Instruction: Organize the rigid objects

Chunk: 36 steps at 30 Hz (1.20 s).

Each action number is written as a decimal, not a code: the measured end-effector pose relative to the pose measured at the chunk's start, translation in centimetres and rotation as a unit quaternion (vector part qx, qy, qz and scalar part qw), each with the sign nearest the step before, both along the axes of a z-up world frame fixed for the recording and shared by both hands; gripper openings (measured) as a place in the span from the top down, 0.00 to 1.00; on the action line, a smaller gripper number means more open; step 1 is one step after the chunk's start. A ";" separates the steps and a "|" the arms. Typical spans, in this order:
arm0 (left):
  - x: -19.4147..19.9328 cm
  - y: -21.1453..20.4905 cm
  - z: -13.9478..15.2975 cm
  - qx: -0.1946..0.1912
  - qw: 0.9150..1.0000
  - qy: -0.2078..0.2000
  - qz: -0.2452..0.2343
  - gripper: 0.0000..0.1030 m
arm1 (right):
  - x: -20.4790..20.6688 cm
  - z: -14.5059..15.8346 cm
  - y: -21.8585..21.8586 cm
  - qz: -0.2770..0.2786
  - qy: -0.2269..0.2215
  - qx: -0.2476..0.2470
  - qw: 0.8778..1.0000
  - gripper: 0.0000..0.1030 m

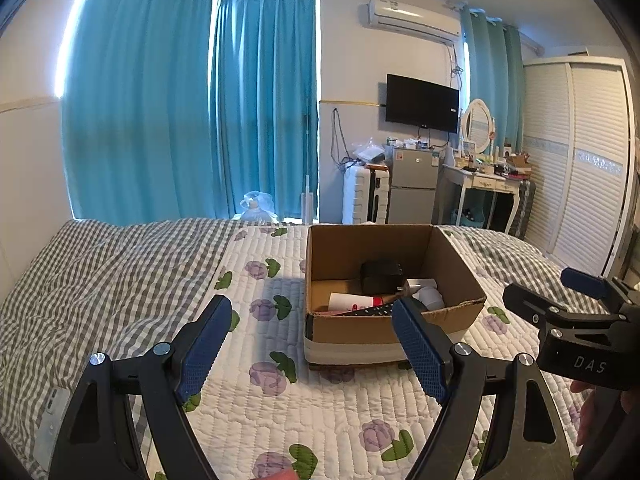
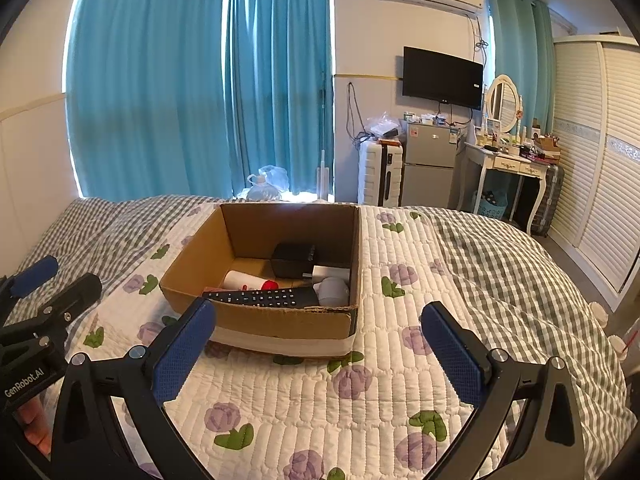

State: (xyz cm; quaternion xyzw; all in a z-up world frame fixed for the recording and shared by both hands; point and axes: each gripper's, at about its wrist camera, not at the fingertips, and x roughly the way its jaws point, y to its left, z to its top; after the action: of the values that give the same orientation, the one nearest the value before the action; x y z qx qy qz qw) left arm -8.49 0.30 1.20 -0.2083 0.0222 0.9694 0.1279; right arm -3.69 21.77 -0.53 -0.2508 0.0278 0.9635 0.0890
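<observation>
Ahead of both grippers, the cardboard box [image 2: 276,280] sits on the quilted bedspread [image 2: 360,400], already holding the rigid items. The left gripper [image 1: 312,344] and the right gripper [image 2: 320,348] both hang released, jaws spread wide and holding nothing.

The main risk, as I judge it, is the soft bed: pressing on the box's near wall could tip or slide it, since the mattress gives. Inside, the black remote [image 2: 264,298] lies along the near wall just beyond the right gripper, propped over other things, so a nudge could shift it. Behind it are a black block [image 2: 292,260], a white tube with a red cap [image 2: 248,280] and a grey rounded piece [image 2: 332,290].

The box floor near the front is hidden by the wall. The grey piece is hard to identify.
</observation>
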 end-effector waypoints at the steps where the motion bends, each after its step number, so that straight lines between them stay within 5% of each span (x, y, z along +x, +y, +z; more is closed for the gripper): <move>1: 0.0 0.0 0.0 0.001 1.000 0.000 0.001 0.18 | 0.0 0.0 0.0 0.000 0.000 0.000 1.000 0.00; 36: 0.4 0.4 0.0 -0.009 1.000 -0.002 -0.008 0.18 | 0.1 -0.4 -0.1 -0.004 -0.009 0.000 1.000 0.00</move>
State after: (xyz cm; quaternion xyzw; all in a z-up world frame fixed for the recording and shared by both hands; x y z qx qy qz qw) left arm -8.06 0.67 1.17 -0.2114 0.0323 0.9677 0.1336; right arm -3.62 21.72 -0.91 -0.2594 0.0276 0.9608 0.0934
